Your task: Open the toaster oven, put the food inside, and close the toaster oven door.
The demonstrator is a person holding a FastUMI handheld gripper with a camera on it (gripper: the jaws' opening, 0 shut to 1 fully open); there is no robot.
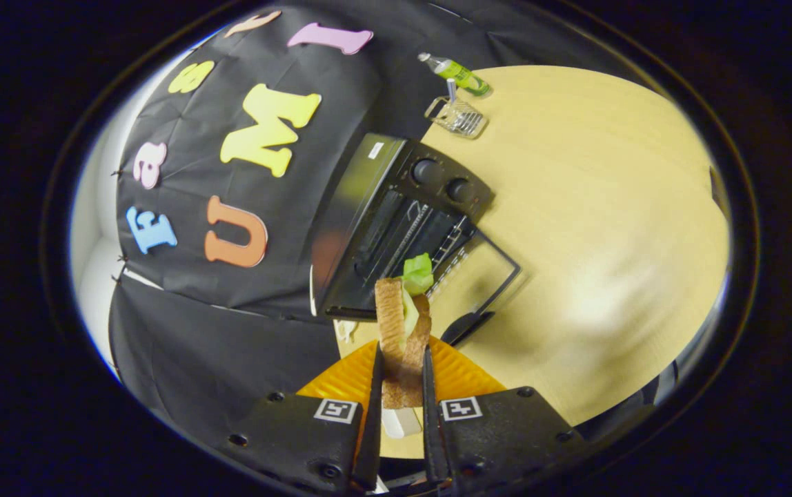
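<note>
The gripper [403, 376] pinches the sandwich [401, 338] by its bread sides; it looks light, soft and probably crushable, lettuce [418, 273] loose, before the open oven [396, 221].

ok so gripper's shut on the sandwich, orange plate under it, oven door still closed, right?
Not quite: the gripper view shows the oven door already open, folded down onto the table. The rest holds: the gripper is shut on the sandwich, above the orange plate.

Black toaster oven [396, 228] – green-leafed brown sandwich [403, 324] – ridged orange plate [461, 376].
</note>
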